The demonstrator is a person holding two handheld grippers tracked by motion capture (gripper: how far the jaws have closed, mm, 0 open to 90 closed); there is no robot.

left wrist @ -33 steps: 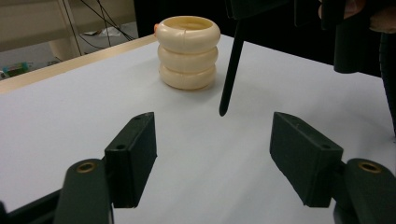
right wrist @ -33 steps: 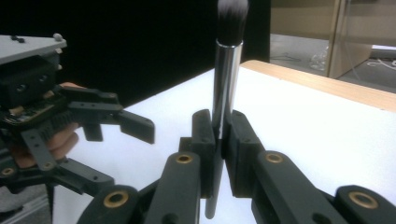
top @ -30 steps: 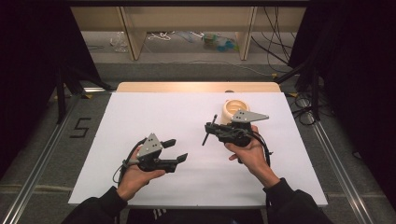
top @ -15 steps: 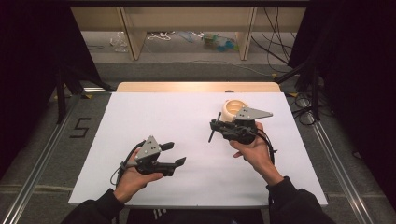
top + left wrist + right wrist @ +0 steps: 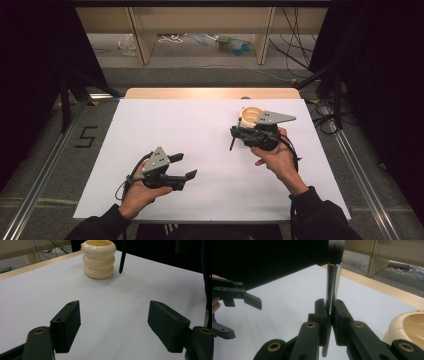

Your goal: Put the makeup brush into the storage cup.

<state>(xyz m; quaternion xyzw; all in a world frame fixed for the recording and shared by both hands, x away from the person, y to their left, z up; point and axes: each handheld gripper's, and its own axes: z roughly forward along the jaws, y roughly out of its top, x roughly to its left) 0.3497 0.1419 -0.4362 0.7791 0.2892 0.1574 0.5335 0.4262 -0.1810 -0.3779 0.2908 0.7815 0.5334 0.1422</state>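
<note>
Left tongs (image 5: 183, 166): black, two flat rectangular pads (image 5: 67, 325), brass-ringed pivot holes behind them, grey three-cornered plate on top, black cable trailing. Right tongs (image 5: 329, 322): same build. Both forearms wear dark sleeves (image 5: 320, 217).

Place: a lab recording bay
Tabletop (image 5: 200, 130): covered by a white sheet
Surround: dark curtains (image 5: 385, 75), metal floor rails (image 5: 45, 185)
Floor: loose cables (image 5: 295, 35), a taped "5" (image 5: 86, 136)
</note>
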